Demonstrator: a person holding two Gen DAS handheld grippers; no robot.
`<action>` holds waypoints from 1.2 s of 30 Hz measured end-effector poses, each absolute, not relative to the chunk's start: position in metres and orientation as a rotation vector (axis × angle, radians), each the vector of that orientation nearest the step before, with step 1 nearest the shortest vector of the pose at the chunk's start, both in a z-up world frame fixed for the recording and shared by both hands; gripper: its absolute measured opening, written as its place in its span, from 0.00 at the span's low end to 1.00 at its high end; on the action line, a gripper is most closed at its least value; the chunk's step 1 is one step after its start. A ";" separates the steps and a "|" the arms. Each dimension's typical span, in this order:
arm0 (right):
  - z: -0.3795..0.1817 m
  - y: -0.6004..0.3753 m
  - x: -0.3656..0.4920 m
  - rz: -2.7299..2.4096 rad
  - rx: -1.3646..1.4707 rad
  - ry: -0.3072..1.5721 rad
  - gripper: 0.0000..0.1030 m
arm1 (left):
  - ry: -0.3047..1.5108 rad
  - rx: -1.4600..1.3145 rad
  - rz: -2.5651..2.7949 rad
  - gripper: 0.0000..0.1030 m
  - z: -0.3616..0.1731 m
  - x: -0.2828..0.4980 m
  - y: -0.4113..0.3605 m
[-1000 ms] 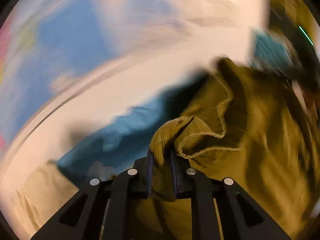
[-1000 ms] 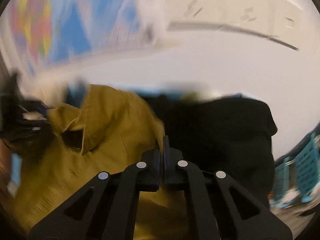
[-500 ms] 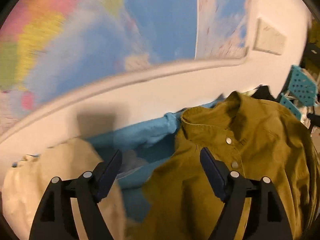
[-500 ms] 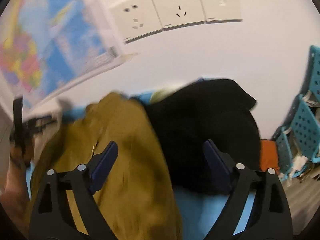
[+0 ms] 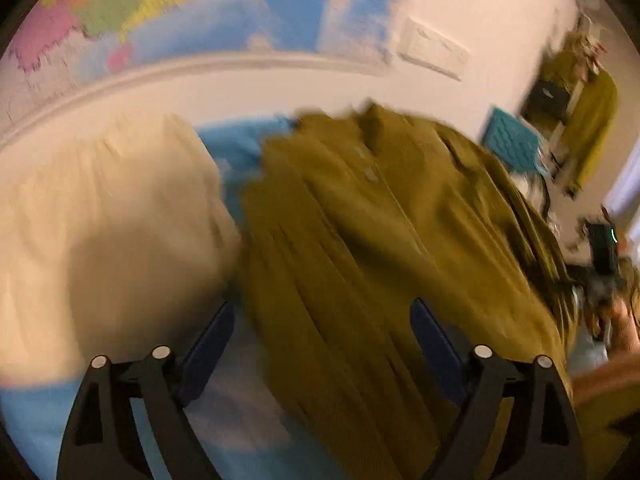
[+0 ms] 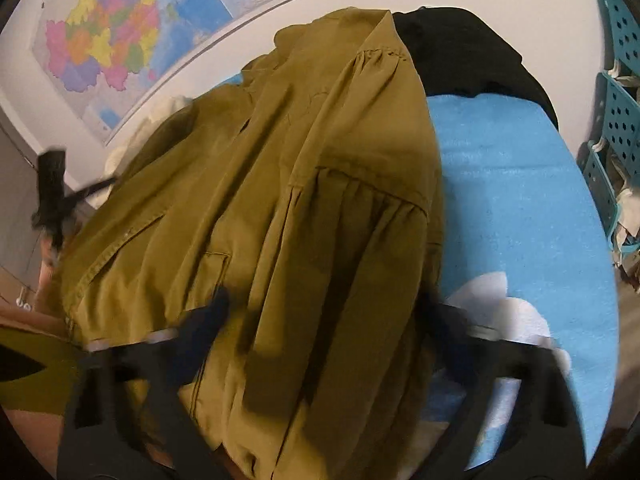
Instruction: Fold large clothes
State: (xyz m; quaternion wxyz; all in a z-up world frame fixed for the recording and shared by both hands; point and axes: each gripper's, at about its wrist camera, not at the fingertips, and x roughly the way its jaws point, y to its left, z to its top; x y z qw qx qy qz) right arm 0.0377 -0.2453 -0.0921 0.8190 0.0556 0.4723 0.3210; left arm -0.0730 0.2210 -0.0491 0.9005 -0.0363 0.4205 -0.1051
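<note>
An olive-green button shirt [image 5: 384, 240] lies spread on a blue table cover [image 5: 236, 148], collar toward the wall. It also shows in the right wrist view [image 6: 280, 200], with gathered sleeve seams at its right side. My left gripper [image 5: 320, 332] is open and empty above the shirt's lower part. My right gripper [image 6: 320, 316] is open and empty above the shirt's hem; its fingers [image 6: 204, 324] are blurred. The left gripper shows from outside in the right wrist view [image 6: 52, 192], at the shirt's far left.
A cream garment [image 5: 104, 224] lies left of the shirt. A black garment [image 6: 464, 52] lies at the far right corner. Bare blue cover [image 6: 520, 200] lies right of the shirt. A map [image 6: 120, 36] hangs on the wall. Teal crates [image 6: 620, 92] stand right.
Both grippers, shut on the olive shirt a second ago, opened and let it go. The shirt now lies flat on the cover. Both grippers have drawn back toward its hem.
</note>
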 end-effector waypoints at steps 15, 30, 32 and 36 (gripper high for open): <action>-0.040 -0.325 0.097 0.230 0.030 0.824 0.14 | 0.856 0.210 0.484 0.43 -0.003 -0.089 0.266; -0.052 -0.270 -0.031 0.738 0.198 0.866 0.89 | 0.840 -0.083 -0.158 0.79 -0.060 -0.166 0.224; -0.079 -0.246 -0.041 0.778 0.183 0.961 0.89 | 0.922 -0.132 -0.182 0.82 -0.084 -0.164 0.224; -0.103 -0.228 -0.047 0.770 0.207 0.977 0.81 | 0.968 -0.190 -0.224 0.86 -0.113 -0.172 0.220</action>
